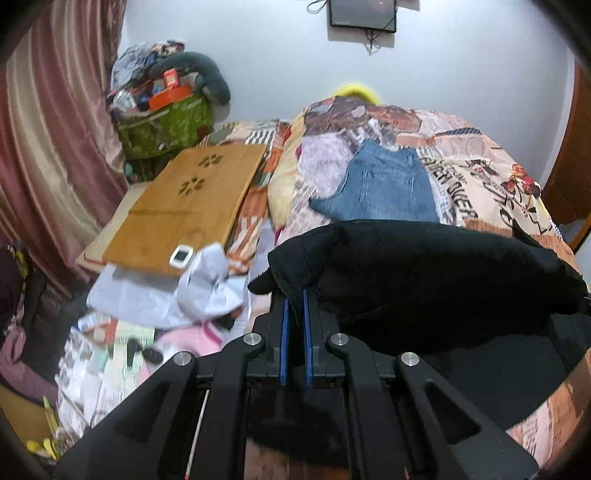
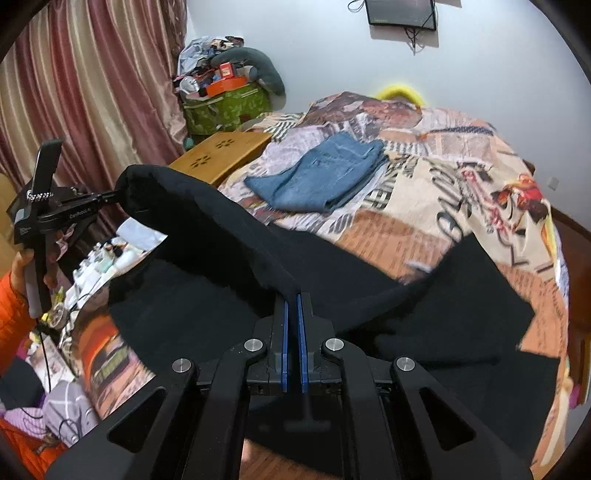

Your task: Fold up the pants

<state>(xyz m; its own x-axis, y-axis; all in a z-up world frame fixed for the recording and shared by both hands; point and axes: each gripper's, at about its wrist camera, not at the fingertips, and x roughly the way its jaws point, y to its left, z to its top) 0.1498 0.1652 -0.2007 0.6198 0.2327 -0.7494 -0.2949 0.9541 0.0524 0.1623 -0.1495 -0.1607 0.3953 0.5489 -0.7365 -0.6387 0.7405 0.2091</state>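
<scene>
black pants (image 2: 229,236): soft, limp, sags | hold: edge corners | left hand-held gripper (image 1: 294,295) and right hand-held gripper (image 2: 293,295) clamped on its edge, above bed (image 2: 461,206)

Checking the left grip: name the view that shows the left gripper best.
Right wrist view: the left gripper shows whole from the side, shut on the black pants. The left wrist view shows only its own closed fingers pinching the cloth's edge.

A home bedroom: a bed (image 2: 461,206) under a printed patchwork cover fills the middle, pink curtains (image 2: 92,85) hang at ten o'clock, a small screen (image 2: 402,13) is mounted on the wall at twelve, and an overstuffed green bag (image 2: 225,107) sits beside the curtains.
</scene>
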